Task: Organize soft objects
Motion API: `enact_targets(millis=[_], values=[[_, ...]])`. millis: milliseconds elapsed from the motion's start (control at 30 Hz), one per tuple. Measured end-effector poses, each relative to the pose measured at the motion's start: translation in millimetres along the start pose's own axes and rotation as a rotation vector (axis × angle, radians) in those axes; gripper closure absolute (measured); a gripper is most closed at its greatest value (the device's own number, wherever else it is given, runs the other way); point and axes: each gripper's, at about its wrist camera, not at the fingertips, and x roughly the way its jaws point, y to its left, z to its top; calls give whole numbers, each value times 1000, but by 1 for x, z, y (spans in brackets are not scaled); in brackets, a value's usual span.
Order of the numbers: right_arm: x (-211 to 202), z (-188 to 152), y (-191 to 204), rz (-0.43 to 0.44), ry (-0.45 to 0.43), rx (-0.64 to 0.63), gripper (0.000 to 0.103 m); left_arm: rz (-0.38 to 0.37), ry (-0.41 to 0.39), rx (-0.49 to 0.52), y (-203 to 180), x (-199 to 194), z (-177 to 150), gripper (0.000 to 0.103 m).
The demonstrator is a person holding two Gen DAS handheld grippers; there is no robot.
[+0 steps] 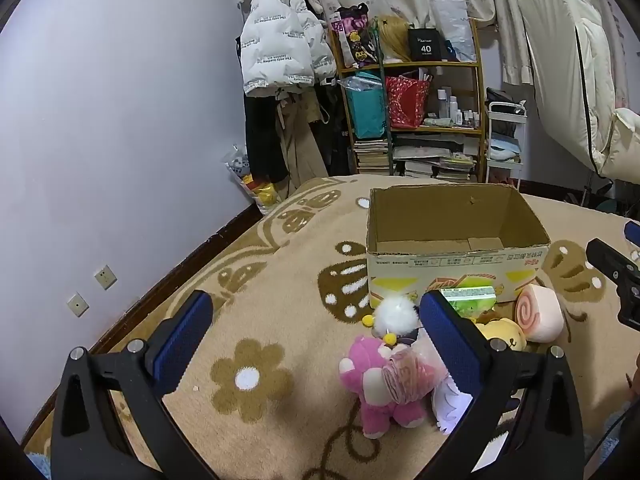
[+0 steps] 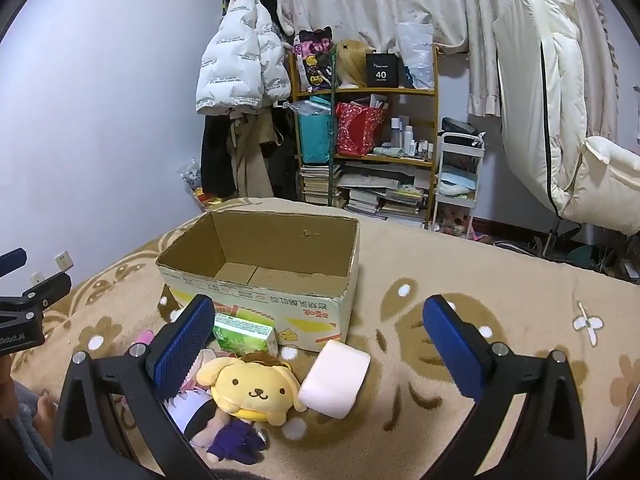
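Observation:
An open, empty cardboard box [image 1: 456,268] [image 2: 256,300] stands on the patterned beige blanket. Soft toys lie in front of it: a pink plush [image 1: 380,388], a white fluffy toy [image 1: 394,314], a yellow dog plush [image 2: 252,390] [image 1: 504,332], a pink roll cushion [image 2: 336,378] [image 1: 538,312], a purple-dressed doll [image 2: 224,428] and a green packet [image 2: 244,334] [image 1: 470,296]. My left gripper [image 1: 316,340] is open above the pink plush, empty. My right gripper [image 2: 318,350] is open above the yellow dog and roll cushion, empty.
A wooden shelf [image 1: 416,92] with bags, bottles and books stands against the far wall beside hanging coats [image 1: 280,48]. A white trolley [image 2: 458,184] and a folded white chair [image 2: 560,128] stand at the right. The blanket [image 1: 280,264] edge drops off at the left.

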Motion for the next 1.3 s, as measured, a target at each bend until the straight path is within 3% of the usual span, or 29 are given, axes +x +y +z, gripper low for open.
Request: enact_targets(millis=[1300], values=[[-3, 5, 0, -5, -2, 3, 0, 7, -16, 21, -4, -2, -1, 1]])
